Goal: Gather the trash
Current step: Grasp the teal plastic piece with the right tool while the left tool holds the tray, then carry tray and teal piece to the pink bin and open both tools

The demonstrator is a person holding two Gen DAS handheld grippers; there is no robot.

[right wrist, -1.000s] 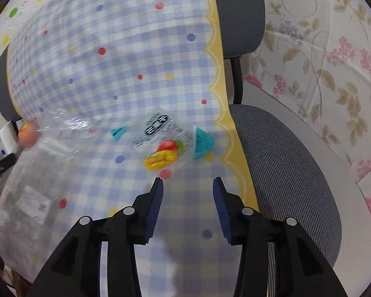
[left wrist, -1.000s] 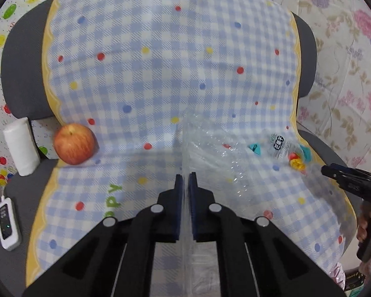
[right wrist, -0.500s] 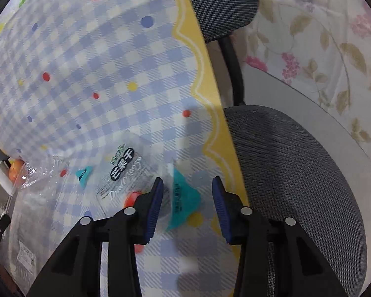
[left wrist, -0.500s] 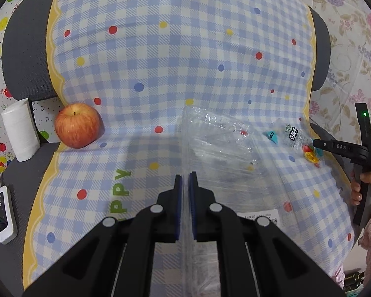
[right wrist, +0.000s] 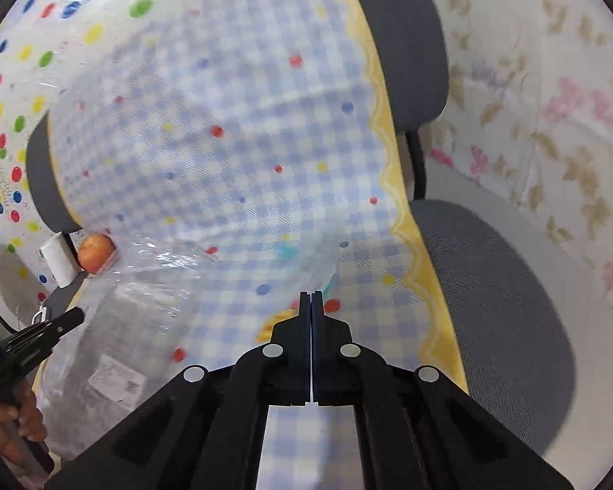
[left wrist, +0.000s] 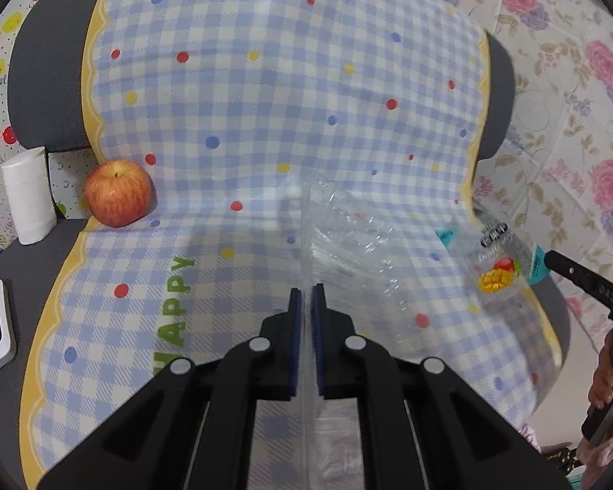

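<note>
- The clear plastic bag is pinched at its edge by the left gripper, whose jaws are nearly closed; its mouth is best kept spread.
- The snack wrapper is clamped in the fully closed right gripper, lifted just off the checked cloth near its right edge.
- It should be carried over the mouth before release.
- Nothing can be made out inside the bag.

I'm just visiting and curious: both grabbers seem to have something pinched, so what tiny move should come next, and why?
Probably carry the mango wrapper over the clear plastic bag. The right gripper, jaws just closed, has it lifted off the checked cloth; the left gripper pinches the bag's edge.
</note>
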